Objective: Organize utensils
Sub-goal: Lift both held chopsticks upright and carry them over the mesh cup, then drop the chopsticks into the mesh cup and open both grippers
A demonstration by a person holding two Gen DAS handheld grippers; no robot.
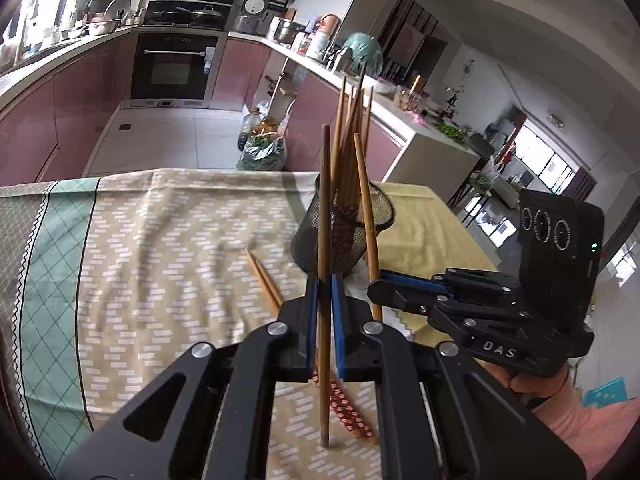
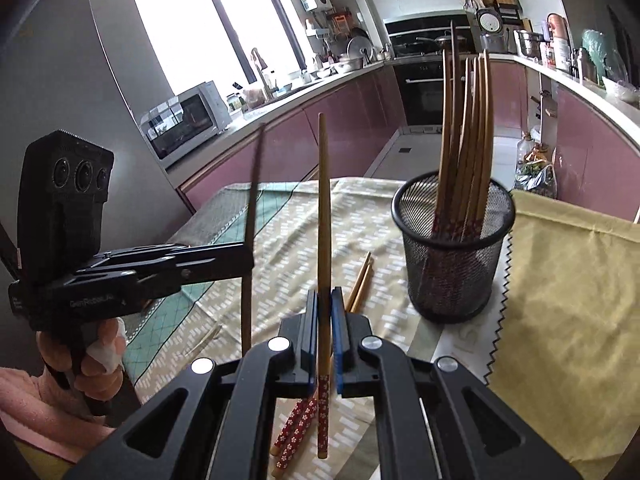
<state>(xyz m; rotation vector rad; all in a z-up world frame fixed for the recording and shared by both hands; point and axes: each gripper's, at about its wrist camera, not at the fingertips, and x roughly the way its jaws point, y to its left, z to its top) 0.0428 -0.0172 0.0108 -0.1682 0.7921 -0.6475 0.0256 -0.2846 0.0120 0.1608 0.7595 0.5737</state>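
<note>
My left gripper [image 1: 324, 288] is shut on a plain brown chopstick [image 1: 325, 208] held upright above the cloth. My right gripper [image 2: 325, 300] is shut on a wooden chopstick with a red flowered end [image 2: 324, 240], also upright. A black mesh cup [image 2: 454, 248] holds several chopsticks and stands on the table to the right; it also shows in the left wrist view [image 1: 344, 228]. Two loose chopsticks [image 2: 296, 428] with red flowered ends lie on the cloth under the grippers. The right gripper shows in the left wrist view [image 1: 374, 286], the left gripper in the right wrist view [image 2: 250, 258].
A patterned beige and green cloth [image 1: 160, 240] covers the table; a yellow cloth [image 2: 568, 300] lies on the right. Kitchen counters, an oven [image 1: 172, 64] and bags on the floor [image 1: 264, 148] lie beyond the table's far edge.
</note>
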